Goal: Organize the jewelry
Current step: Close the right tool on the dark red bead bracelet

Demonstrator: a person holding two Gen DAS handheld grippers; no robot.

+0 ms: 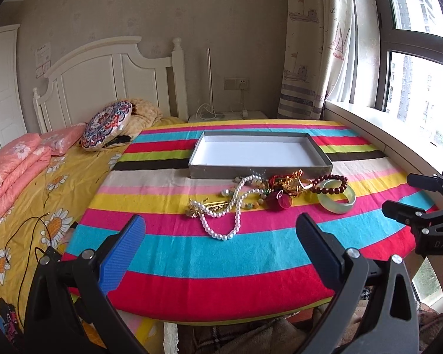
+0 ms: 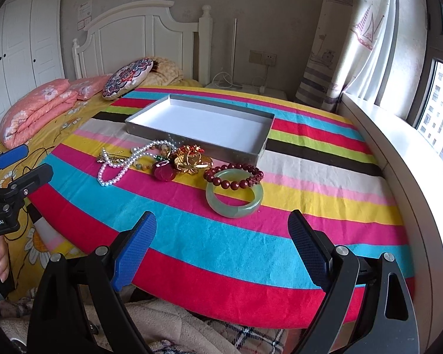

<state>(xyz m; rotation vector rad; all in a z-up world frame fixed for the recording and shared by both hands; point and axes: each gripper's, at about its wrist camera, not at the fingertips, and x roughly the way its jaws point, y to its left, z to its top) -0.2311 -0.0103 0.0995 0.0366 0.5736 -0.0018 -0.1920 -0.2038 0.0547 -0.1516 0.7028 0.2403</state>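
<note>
A shallow grey box [image 1: 260, 171] [image 2: 192, 140] with a white inside lies on the striped cloth [image 1: 221, 253] [image 2: 221, 242]. In front of it is a heap of jewelry: a pearl necklace [image 1: 221, 215] [image 2: 115, 171], a gold ornament [image 1: 292, 184] [image 2: 192, 162], a dark red pendant [image 1: 279, 200] [image 2: 163, 172], a dark red bead bracelet [image 1: 330, 184] [image 2: 236, 175] and a pale green bangle [image 1: 336, 200] [image 2: 234, 199]. My left gripper [image 1: 221, 236] is open, short of the pearls. My right gripper [image 2: 221, 236] is open, just before the bangle. Neither holds anything.
The cloth covers a table beside a bed with a yellow flowered sheet [image 1: 29, 206], pink bedding [image 1: 11, 165] and a round patterned cushion [image 1: 106, 125]. A windowsill [image 2: 398, 153] runs along the right. The other gripper shows at each view's edge [image 1: 422, 215] [image 2: 11, 183].
</note>
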